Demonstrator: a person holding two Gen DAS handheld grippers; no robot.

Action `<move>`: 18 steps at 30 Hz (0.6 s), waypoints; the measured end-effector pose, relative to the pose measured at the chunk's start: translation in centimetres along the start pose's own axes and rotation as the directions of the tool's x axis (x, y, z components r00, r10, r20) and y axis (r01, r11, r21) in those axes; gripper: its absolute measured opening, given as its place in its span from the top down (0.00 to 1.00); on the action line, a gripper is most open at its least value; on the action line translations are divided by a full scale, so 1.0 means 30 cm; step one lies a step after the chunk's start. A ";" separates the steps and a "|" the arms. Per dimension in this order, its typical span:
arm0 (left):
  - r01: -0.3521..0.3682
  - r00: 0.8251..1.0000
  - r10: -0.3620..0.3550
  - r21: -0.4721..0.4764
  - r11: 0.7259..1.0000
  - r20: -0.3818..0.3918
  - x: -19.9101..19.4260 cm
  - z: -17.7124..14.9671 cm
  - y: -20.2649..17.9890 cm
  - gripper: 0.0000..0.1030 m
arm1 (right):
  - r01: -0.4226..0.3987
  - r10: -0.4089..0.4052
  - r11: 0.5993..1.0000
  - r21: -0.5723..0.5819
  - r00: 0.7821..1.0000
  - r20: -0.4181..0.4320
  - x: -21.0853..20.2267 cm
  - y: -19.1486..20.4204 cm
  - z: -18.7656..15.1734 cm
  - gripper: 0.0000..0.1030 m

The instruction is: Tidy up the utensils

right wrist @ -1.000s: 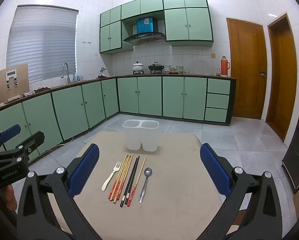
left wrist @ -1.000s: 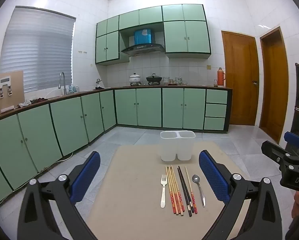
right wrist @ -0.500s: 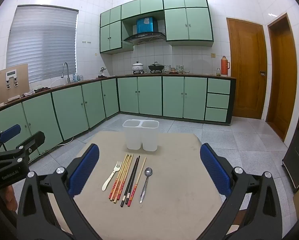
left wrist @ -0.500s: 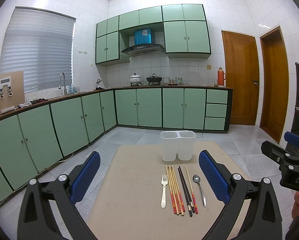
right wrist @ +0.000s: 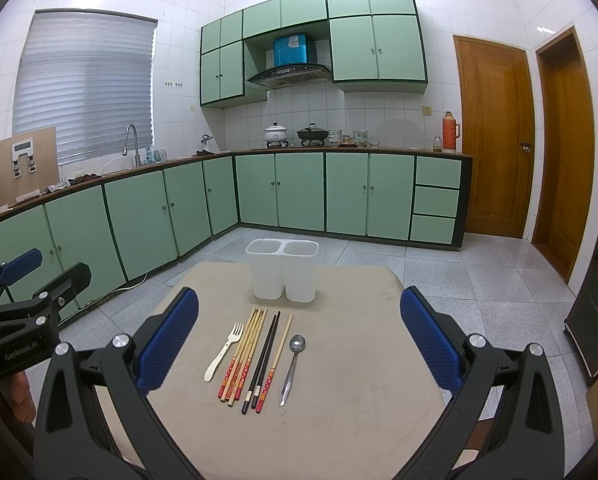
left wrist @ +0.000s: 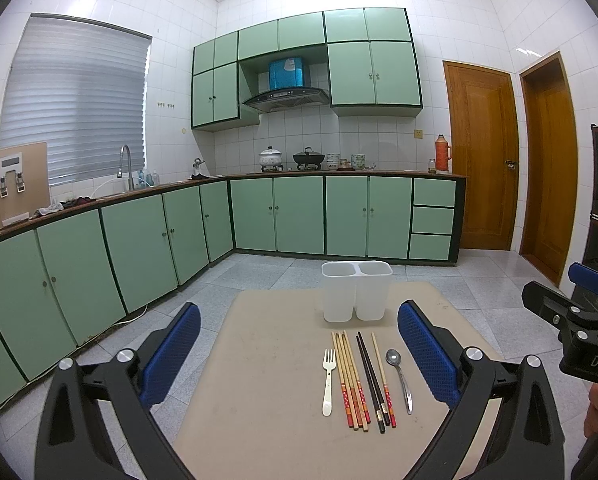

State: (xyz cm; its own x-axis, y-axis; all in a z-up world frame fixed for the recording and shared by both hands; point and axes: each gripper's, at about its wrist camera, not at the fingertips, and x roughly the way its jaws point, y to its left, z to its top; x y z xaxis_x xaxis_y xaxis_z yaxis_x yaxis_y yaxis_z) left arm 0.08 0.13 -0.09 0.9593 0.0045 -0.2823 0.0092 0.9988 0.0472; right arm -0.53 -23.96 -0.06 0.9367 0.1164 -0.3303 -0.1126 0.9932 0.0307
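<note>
White two-compartment holder (left wrist: 356, 291) upright, frame centre, both compartments empty; below it, flat in a row: white fork (left wrist: 328, 381) leftmost; red-ended wooden chopsticks (left wrist: 349, 379); black chopsticks (left wrist: 371, 381); metal spoon (left wrist: 399, 375) rightmost.

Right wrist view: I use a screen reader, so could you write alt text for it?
On a beige table, a white fork, chopsticks and a metal spoon lie in a row before an empty two-compartment white holder. The open right tool frames them.

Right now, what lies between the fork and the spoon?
Only chopsticks lie between the fork and spoon: light red-ended ones and a dark pair, in both wrist views.
</note>
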 end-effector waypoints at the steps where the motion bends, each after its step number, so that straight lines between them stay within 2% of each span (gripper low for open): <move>1: -0.001 1.000 0.001 0.000 1.000 0.000 -0.001 0.001 0.000 0.06 | 0.000 0.000 1.000 0.000 1.000 0.000 0.000 0.000 0.000 0.05; 18: -0.007 1.000 0.007 0.006 1.000 0.006 -0.008 0.008 0.005 0.06 | 0.000 0.000 1.000 0.000 1.000 0.000 0.002 -0.005 0.000 0.05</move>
State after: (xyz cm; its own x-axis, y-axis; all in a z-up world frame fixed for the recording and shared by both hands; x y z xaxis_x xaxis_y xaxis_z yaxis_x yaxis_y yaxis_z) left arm -0.07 0.26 0.22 0.9609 0.0111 -0.2765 0.0042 0.9985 0.0549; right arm -0.46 -24.10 -0.08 0.9367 0.1160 -0.3303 -0.1121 0.9932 0.0308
